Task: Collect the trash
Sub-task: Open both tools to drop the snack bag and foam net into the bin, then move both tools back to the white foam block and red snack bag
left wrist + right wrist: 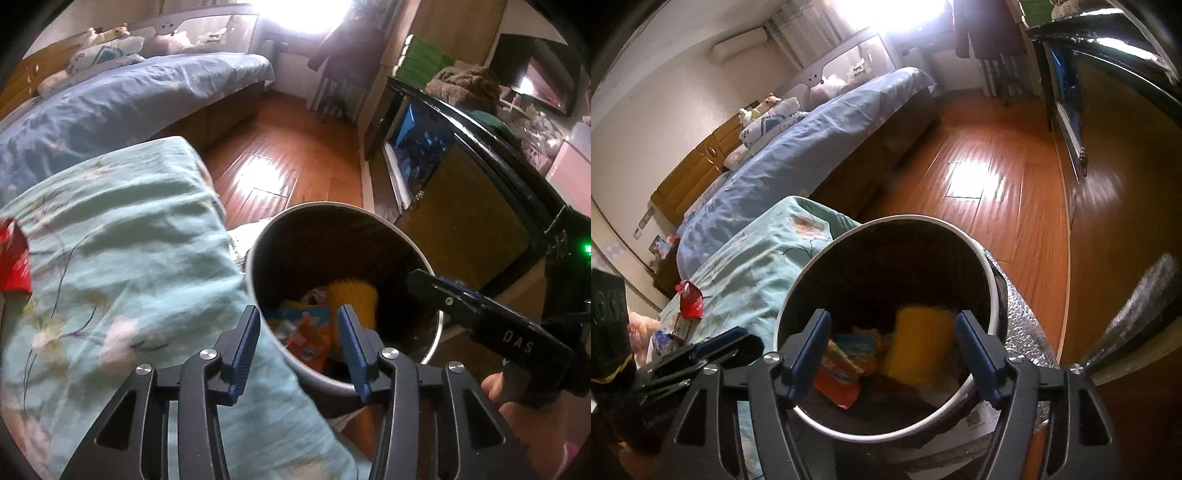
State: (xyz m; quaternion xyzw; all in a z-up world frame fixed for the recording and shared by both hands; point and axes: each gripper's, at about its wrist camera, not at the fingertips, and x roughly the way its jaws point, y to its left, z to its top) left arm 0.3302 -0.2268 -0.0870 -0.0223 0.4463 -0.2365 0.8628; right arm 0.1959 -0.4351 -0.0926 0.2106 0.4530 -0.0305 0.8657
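A bedroom with a glossy wooden floor (993,155) that catches white glare from a bright window at the far end; a long bed under a blue duvet (798,147) runs along the left wall, with soft toys and pillows at its head. Nearer, a surface draped in a pale green floral cloth (122,240) carries a red wrapper (690,295), and what lies under the cloth cannot be told. On the right stands a dark-framed cabinet (461,173) with a glass front. Just beside the cloth's edge sits the trash bin (993,291), round, white-rimmed and dark inside, with a crinkled silver sheet (1023,332) next to it. Inside the bin lie a yellow sponge-like piece (923,343), an orange and blue packet (842,369) and other scraps too blurred to name. The red wrapper is cut off at the frame edge in the left wrist view, and small items near it in the right wrist view are hard to make out. The left tongs (297,347) hover over the bin's near rim, jaws apart and holding nothing. The right tongs (892,356) hang directly above the bin's mouth, also spread wide and empty, the person's fingers (495,387) showing at the handle.
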